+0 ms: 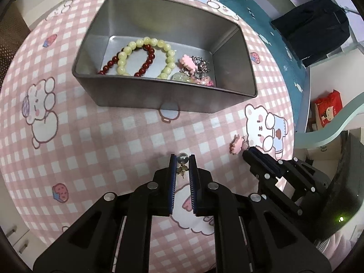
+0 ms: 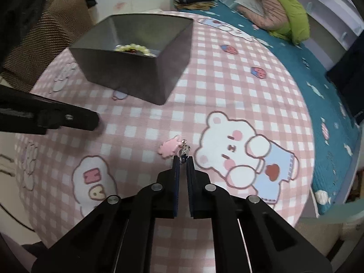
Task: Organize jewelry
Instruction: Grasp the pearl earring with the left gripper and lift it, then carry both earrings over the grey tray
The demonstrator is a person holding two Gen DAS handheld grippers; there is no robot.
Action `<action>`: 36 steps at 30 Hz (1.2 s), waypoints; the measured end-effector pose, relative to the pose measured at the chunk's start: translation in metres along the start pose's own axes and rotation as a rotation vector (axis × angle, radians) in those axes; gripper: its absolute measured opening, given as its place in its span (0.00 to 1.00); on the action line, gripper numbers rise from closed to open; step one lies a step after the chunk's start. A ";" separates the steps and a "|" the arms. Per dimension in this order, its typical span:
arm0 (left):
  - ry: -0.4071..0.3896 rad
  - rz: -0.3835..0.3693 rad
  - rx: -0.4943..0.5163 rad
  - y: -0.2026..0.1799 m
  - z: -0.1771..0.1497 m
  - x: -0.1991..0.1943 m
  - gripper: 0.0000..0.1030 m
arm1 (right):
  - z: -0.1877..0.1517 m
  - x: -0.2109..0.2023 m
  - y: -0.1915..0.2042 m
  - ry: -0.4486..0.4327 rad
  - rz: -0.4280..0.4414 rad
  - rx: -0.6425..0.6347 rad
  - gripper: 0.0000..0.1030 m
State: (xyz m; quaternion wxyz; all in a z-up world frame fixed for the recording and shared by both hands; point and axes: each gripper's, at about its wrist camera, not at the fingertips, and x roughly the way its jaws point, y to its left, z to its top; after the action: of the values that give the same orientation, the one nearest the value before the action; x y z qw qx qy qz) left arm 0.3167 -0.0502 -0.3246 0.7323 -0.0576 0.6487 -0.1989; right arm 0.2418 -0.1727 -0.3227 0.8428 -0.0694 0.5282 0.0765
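A grey metal tin (image 1: 141, 95) stands on the pink checked cloth and holds a pale yellow bead bracelet (image 1: 145, 52), a dark red bead bracelet (image 1: 149, 60) and several small charms (image 1: 193, 68). My left gripper (image 1: 183, 159) is shut on a silver pearl earring (image 1: 183, 158) just above the cloth. In the right wrist view my right gripper (image 2: 183, 159) is shut on the metal clasp of a pink flower charm (image 2: 169, 148), whose pink part lies on the cloth to the left of the tips. The same charm (image 1: 236, 145) and right gripper (image 1: 250, 152) show at the right of the left wrist view.
The tin (image 2: 136, 77) sits at the far left in the right wrist view, with the left gripper's finger (image 2: 68, 119) below it. A teal bedspread (image 2: 318, 95) borders the cloth, with folded dark clothes (image 1: 314, 25) and a green and pink quilt (image 2: 279, 16) on it.
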 end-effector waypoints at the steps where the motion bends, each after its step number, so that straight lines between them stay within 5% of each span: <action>1: -0.005 0.000 -0.001 0.001 -0.001 -0.003 0.10 | 0.000 0.001 -0.001 0.000 0.009 0.011 0.14; 2: -0.005 -0.002 -0.003 0.002 -0.001 -0.004 0.10 | 0.001 0.002 -0.002 0.002 0.012 0.012 0.21; 8: -0.006 -0.001 -0.016 0.006 -0.004 -0.009 0.10 | 0.002 0.005 -0.004 -0.029 0.013 -0.005 0.24; 11: -0.007 0.006 -0.016 0.006 -0.004 -0.009 0.10 | 0.003 0.007 -0.003 -0.035 0.022 -0.028 0.10; 19: -0.035 0.007 -0.004 0.005 -0.006 -0.026 0.10 | 0.007 0.000 -0.001 -0.049 0.018 -0.041 0.09; 36: -0.216 -0.044 0.001 -0.001 0.025 -0.096 0.10 | 0.075 -0.072 -0.003 -0.315 -0.007 -0.081 0.10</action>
State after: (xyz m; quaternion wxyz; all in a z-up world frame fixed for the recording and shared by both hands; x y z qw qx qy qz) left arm 0.3329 -0.0202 -0.2313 0.7934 -0.0926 0.5647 -0.2076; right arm 0.2767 -0.1646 -0.2252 0.9120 -0.0923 0.3858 0.1046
